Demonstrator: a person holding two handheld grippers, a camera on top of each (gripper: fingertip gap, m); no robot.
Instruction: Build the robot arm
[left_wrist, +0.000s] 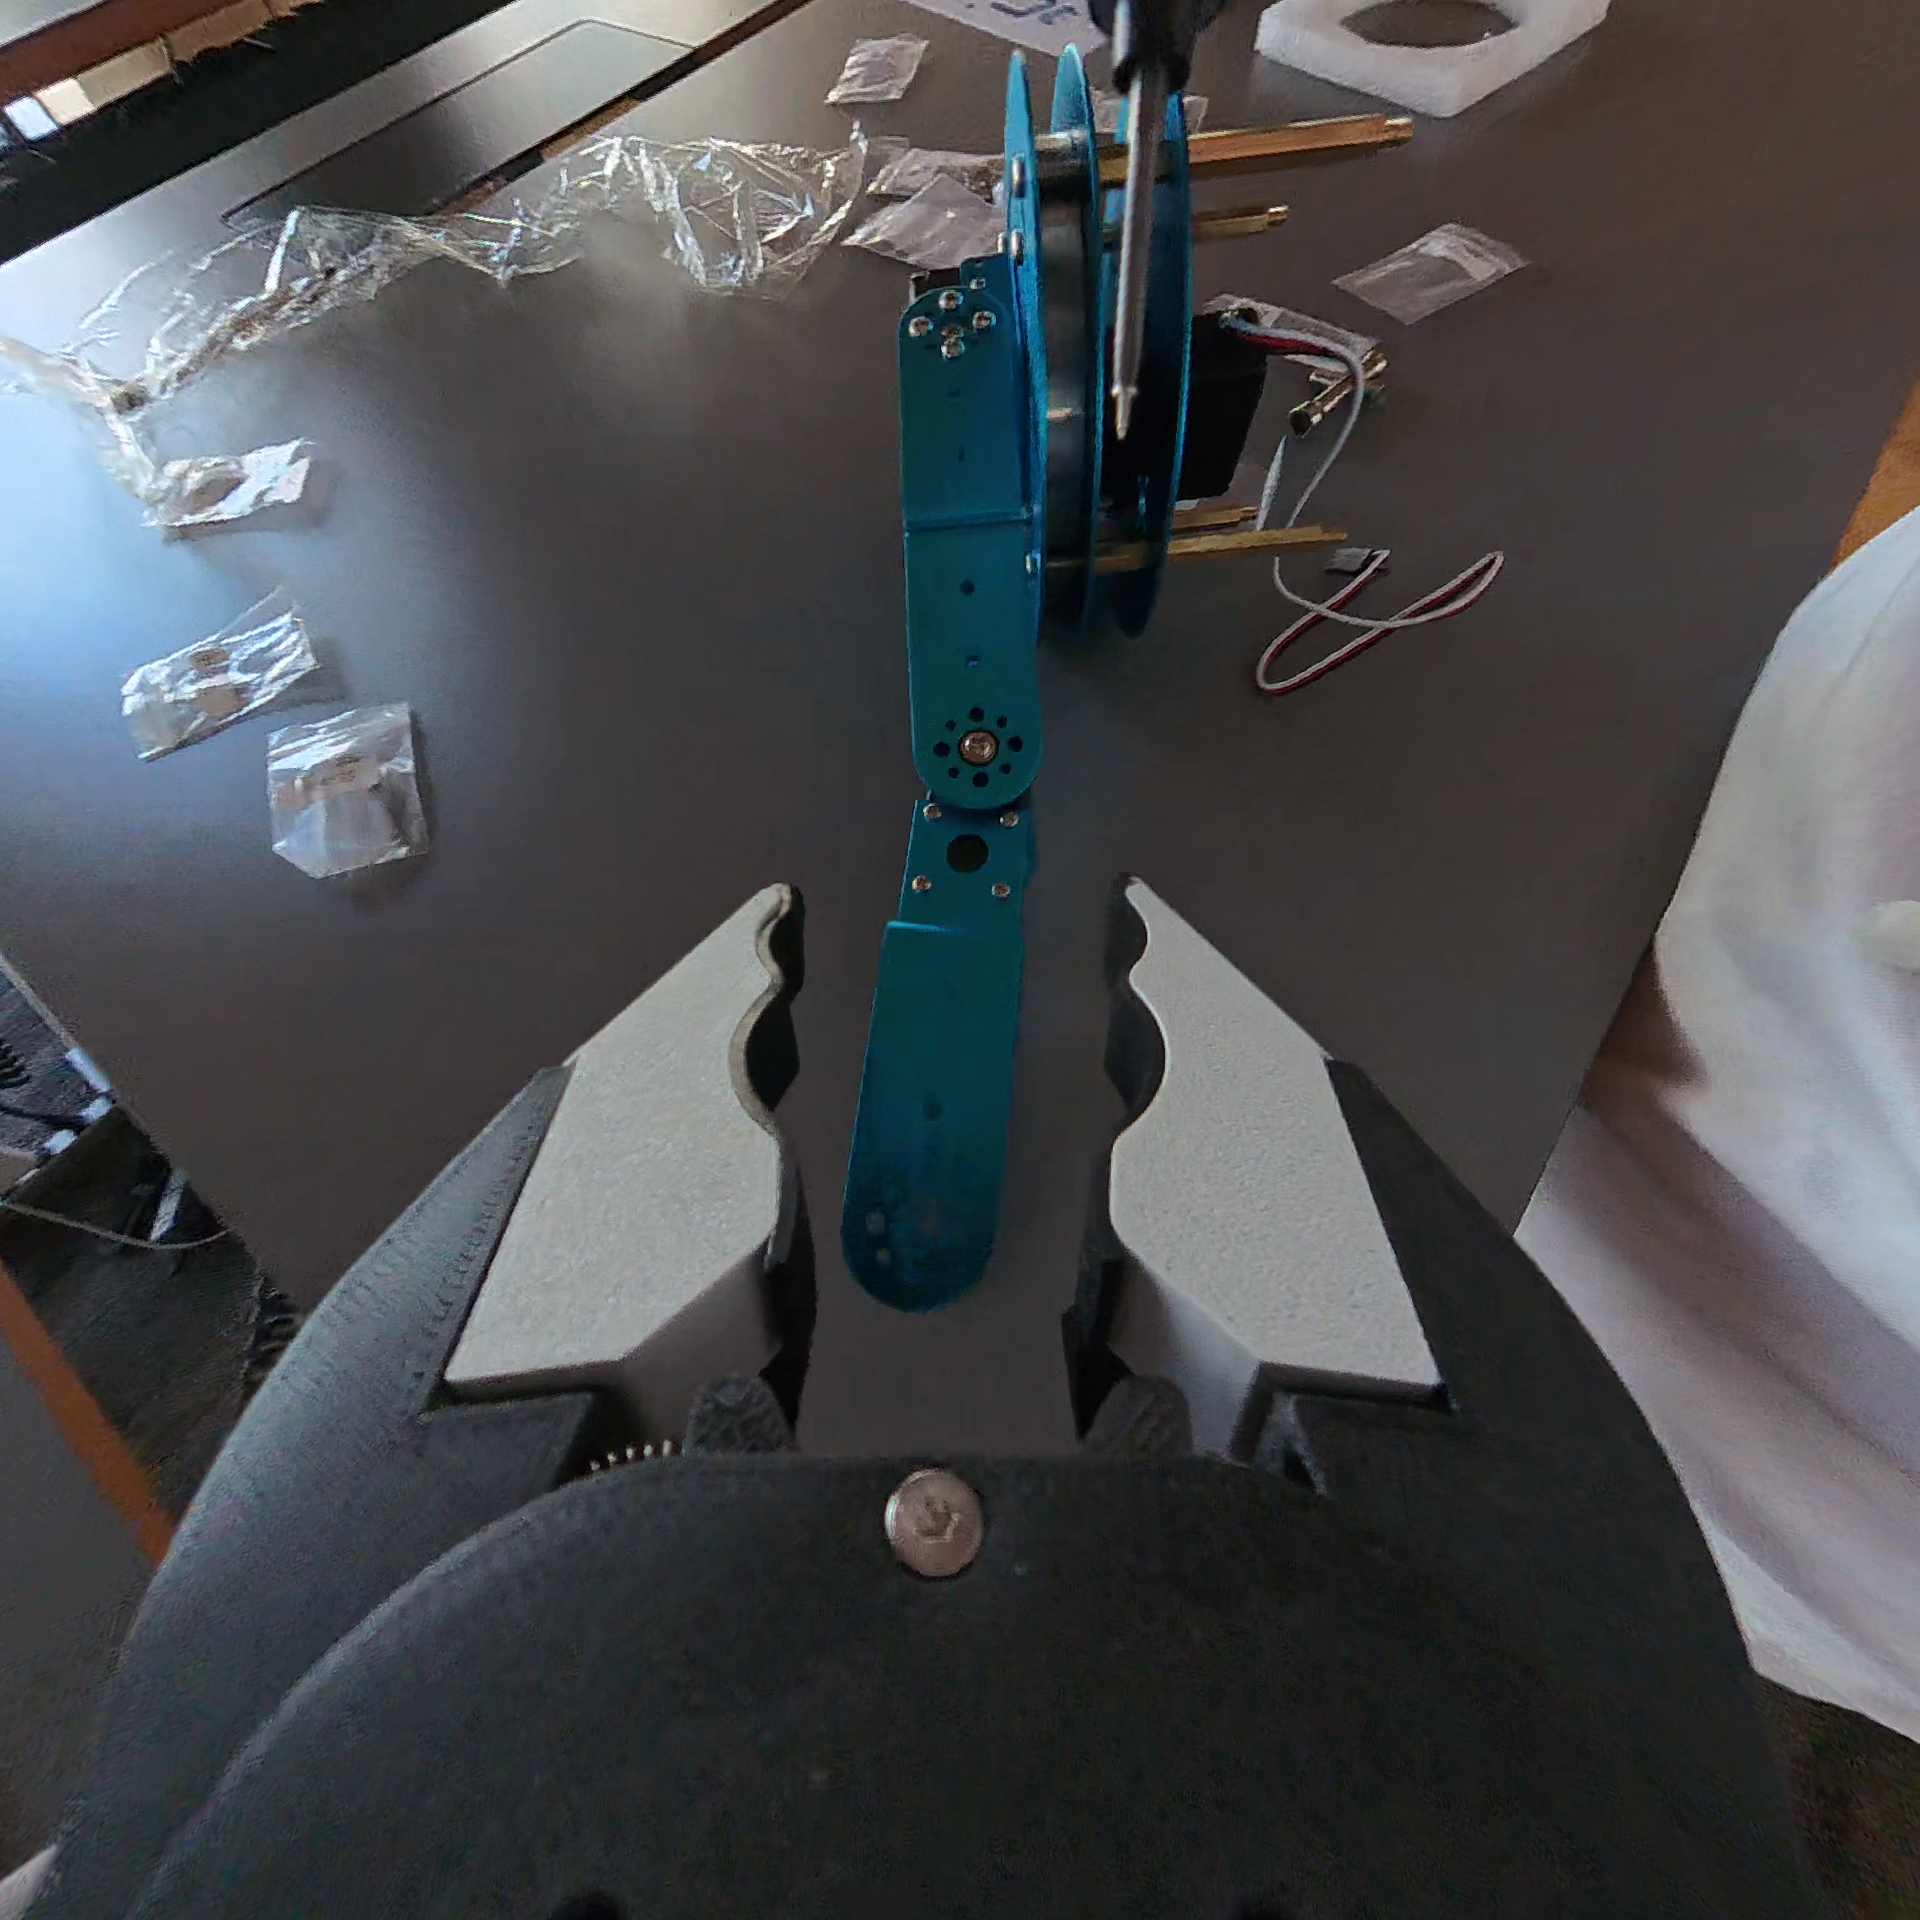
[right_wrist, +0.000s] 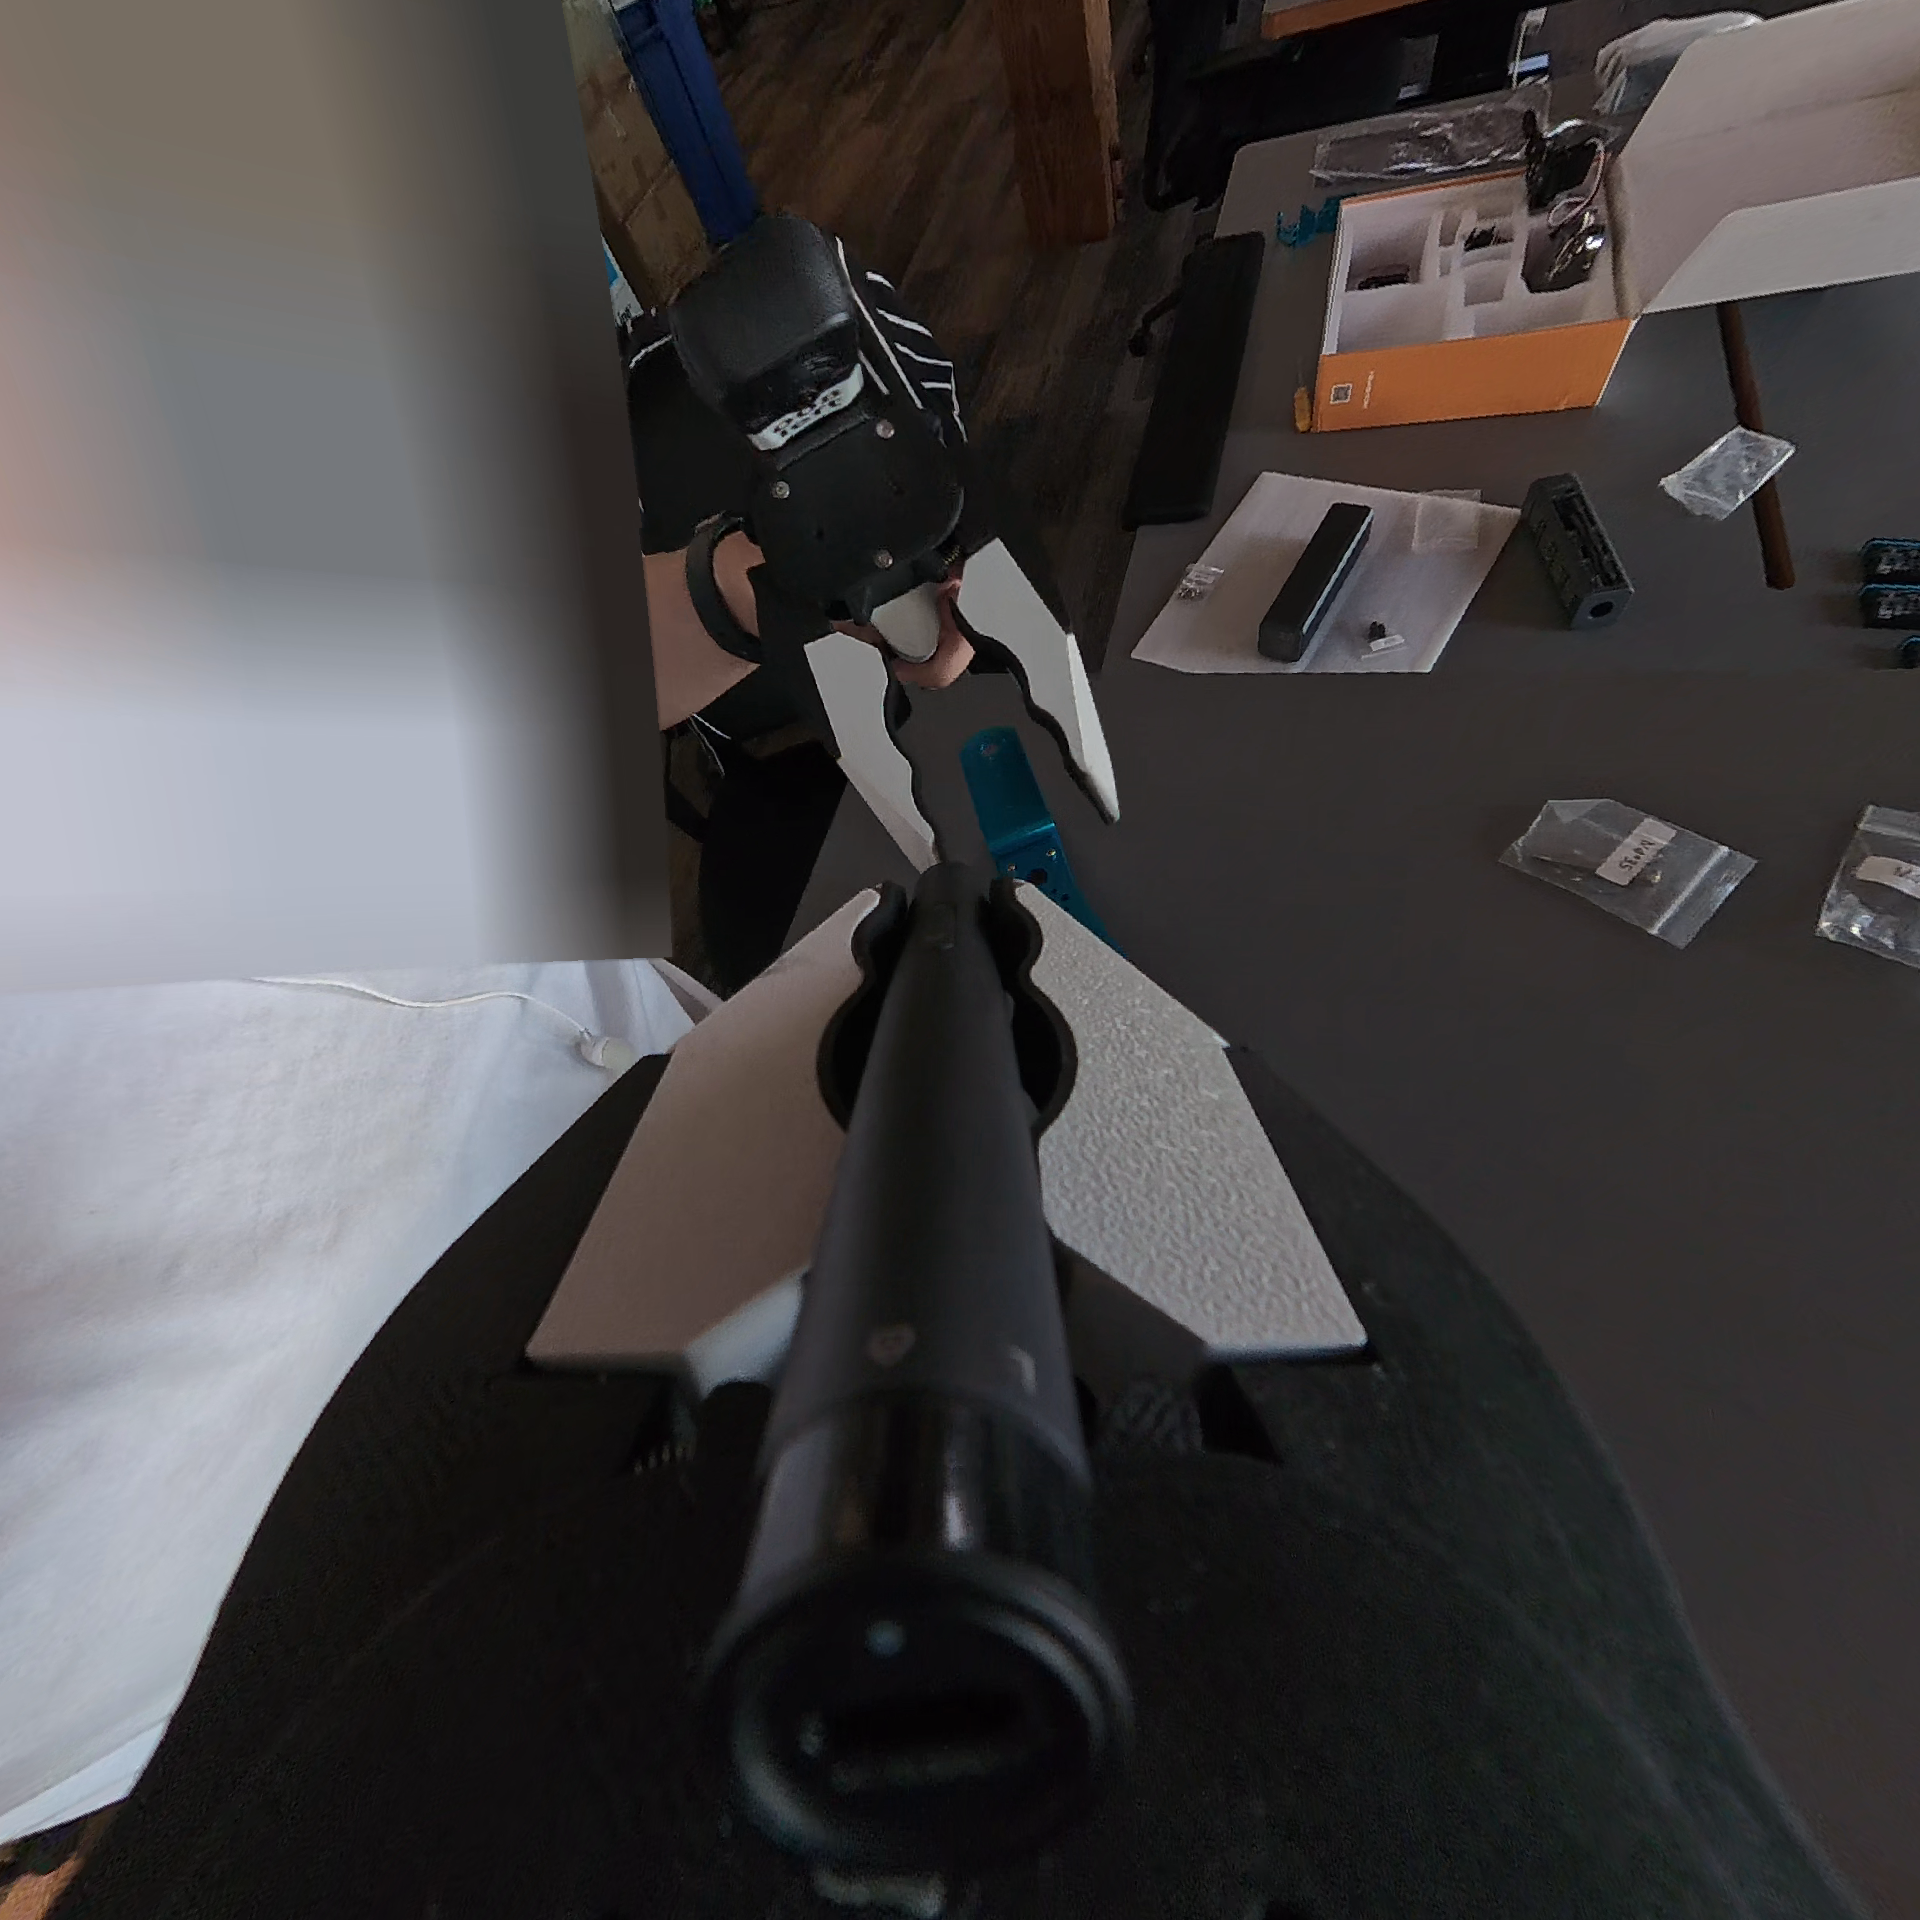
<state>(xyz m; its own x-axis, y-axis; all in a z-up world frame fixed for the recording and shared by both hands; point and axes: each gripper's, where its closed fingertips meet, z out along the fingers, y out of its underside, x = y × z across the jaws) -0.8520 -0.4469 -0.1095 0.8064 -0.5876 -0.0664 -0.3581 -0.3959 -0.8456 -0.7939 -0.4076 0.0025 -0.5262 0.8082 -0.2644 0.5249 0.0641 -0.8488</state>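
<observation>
A blue metal robot-arm assembly (left_wrist: 961, 644) lies on the grey table (left_wrist: 520, 582), with blue discs (left_wrist: 1101, 343), brass standoffs and a black servo at its far end. My left gripper (left_wrist: 956, 904) is open, its fingers on either side of the blue end bracket (left_wrist: 925, 1112) without touching it. It also shows in the right wrist view (right_wrist: 1023, 821) over the blue bracket (right_wrist: 1003, 800). My right gripper (right_wrist: 940, 899) is shut on a black screwdriver (right_wrist: 935, 1226). The screwdriver's metal shaft (left_wrist: 1132, 239) points down at the discs in the left wrist view.
Crumpled clear plastic (left_wrist: 499, 239) and small parts bags (left_wrist: 348, 790) lie to the left. Red and white wires (left_wrist: 1371, 623) trail right of the servo. An open orange box (right_wrist: 1475, 301), a black block (right_wrist: 1314, 592) on paper and more bags (right_wrist: 1626, 868) sit on the right. White cloth (left_wrist: 1766, 1143) is close by. The grippers' ends are close to 15 cm from one another.
</observation>
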